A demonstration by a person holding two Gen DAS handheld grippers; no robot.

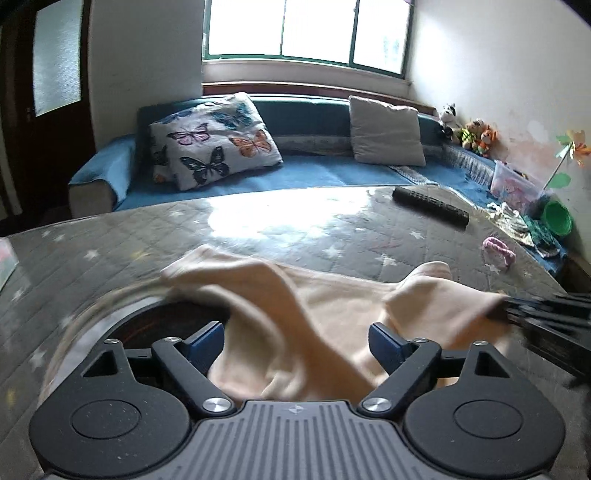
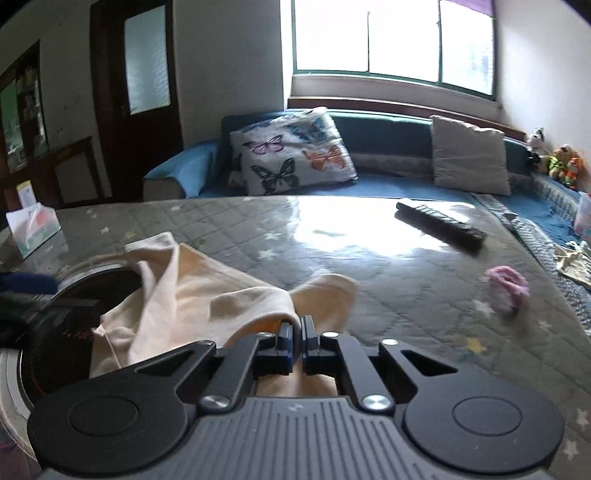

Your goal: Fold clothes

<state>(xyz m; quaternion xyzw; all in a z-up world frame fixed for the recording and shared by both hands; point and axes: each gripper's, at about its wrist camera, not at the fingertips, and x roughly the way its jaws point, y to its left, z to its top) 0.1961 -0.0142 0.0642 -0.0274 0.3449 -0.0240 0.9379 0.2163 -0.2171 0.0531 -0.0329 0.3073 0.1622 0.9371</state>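
Cream-coloured soft cloth, a small piece of clothing (image 1: 325,306), lay bunched up right in front of both tools. The left gripper (image 1: 297,341) had its two blue-tipped fingers (image 1: 207,338) spread wide, and the cloth ran between them without being squeezed. The right gripper (image 2: 297,338) had its fingers pressed together on a fold of the same cloth (image 2: 192,295), pinching it tight. In the left view, that right tool showed as a dark blur at the far right edge, touching the cloth's corner.

Under the cloth, just left of the right tool, sat a round dark glass plate with a silver rim (image 2: 74,295). All of this rested on a grey quilted table cover with little stars (image 2: 406,295).

A bit further out, to the right of both tools, lay a small pink fuzzy thing (image 2: 506,288). Beyond it was a long black remote control (image 2: 439,225). Off to the left of the right tool stood a white tissue box (image 2: 31,227).

Past the table was a blue sofa (image 1: 314,173) holding a white pillow with butterflies (image 1: 214,140) and a plain grey pillow (image 1: 386,131). Some small stuffed toys (image 1: 476,136) sat at its right end. A bright window (image 1: 310,29) was behind the sofa.
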